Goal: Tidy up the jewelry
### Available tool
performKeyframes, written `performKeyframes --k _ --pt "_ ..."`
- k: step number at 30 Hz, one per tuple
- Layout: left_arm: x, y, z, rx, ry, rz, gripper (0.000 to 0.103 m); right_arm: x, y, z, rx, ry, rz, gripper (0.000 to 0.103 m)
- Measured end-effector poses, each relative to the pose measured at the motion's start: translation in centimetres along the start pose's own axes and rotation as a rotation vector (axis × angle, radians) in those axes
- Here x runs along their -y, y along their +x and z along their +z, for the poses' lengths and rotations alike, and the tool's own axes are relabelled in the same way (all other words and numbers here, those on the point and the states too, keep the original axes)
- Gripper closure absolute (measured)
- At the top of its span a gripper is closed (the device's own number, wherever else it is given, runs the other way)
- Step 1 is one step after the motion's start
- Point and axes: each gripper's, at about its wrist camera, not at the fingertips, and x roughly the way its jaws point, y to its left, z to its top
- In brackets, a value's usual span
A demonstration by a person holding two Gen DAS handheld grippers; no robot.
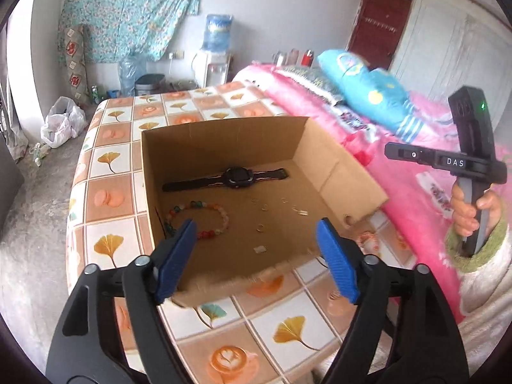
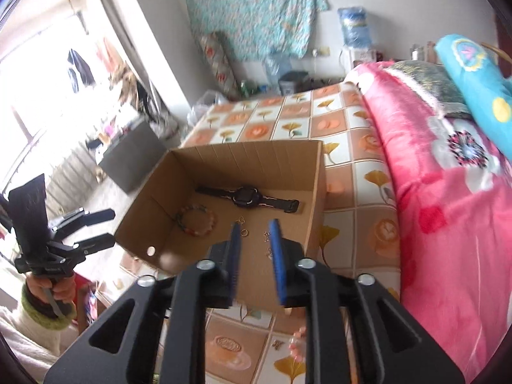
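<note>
An open cardboard box [image 1: 224, 140] [image 2: 256, 156] stands on the patterned cloth. Inside lie a black watch [image 1: 236, 177] [image 2: 244, 196], a coloured bead bracelet [image 1: 204, 219] [image 2: 196, 220] and several small rings [image 1: 260, 227] [image 2: 244, 232]. My left gripper [image 1: 256, 227] hangs above the box's near edge, jaws wide apart and empty. My right gripper [image 2: 255, 225] hovers over the box's near side with a narrow gap between its blue pads [image 2: 276, 256]; nothing is in the gap. A pinkish bead bracelet [image 1: 368, 238] [image 2: 297, 342] lies on the cloth outside the box.
The table with its ginkgo-and-coffee cloth [image 1: 121, 198] [image 2: 352, 147] borders a pink floral blanket [image 1: 400, 192] [image 2: 448, 192] with a blue pillow [image 1: 368, 92]. A tiny butterfly piece [image 2: 276, 344] lies near the front. Bare floor and bags [image 1: 60, 124] lie to the left.
</note>
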Motion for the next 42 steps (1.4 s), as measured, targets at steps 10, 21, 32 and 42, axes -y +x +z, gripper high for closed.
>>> performKeyframes --k 10,21,32,42 --pt "2.1 0.4 -6.4 -0.070 -0.025 -0.017 0.016 3.5 -0.8 -8.5 -0.089 0.200 -0.034 0.077" --pt "3.9 8.0 -11.7 -0.298 0.024 0.232 0.016 1.1 5.8 -14.3 -0.261 0.152 -0.094 0.078" --pt "3.5 9.2 -12.7 -0.322 -0.034 0.309 0.010 -0.5 9.7 -13.7 -0.264 -0.034 -0.253 0.094" --pt "2.9 8.9 -13.1 -0.317 -0.051 0.312 0.008 -2.3 10.5 -13.4 -0.286 -0.056 -0.192 0.098"
